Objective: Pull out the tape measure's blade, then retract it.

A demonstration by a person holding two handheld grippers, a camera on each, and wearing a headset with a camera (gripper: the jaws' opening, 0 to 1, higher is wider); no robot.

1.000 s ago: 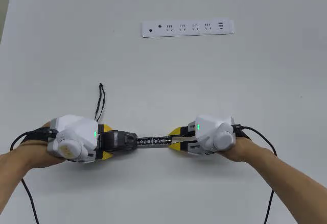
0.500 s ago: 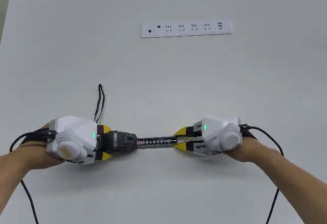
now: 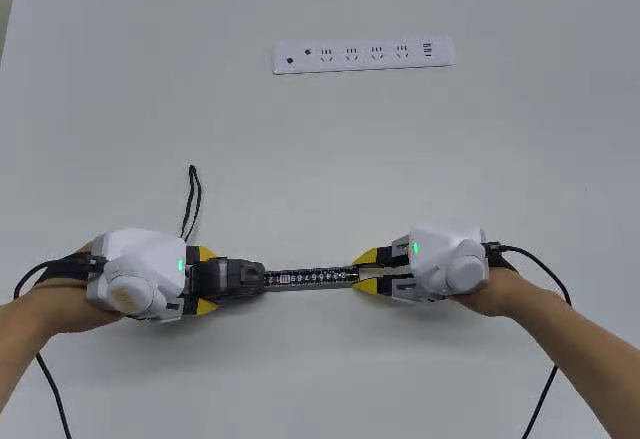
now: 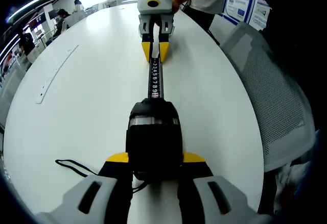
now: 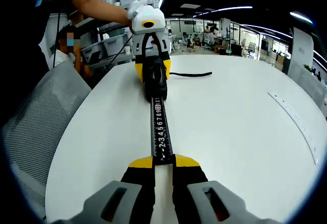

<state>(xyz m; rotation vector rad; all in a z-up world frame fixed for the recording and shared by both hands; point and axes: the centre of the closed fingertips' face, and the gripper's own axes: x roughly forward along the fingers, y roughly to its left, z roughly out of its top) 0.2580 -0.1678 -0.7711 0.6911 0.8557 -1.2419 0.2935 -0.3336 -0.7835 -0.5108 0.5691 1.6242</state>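
Head view: left gripper [image 3: 206,280] clamps the tape measure [image 3: 236,278] on the table [image 3: 320,159]; right gripper [image 3: 366,272] pinches the blade [image 3: 315,278] tip. Left gripper view: jaws pressed on tape measure. Right gripper view: jaws squeeze blade end, numbers up.

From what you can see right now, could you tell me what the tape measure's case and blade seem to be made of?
The case looks like black moulded plastic, perhaps rubber-coated: matte, with a dull sheen on its rounded top. The blade looks like thin coated metal: dark, flat and straight, with printed white numerals.
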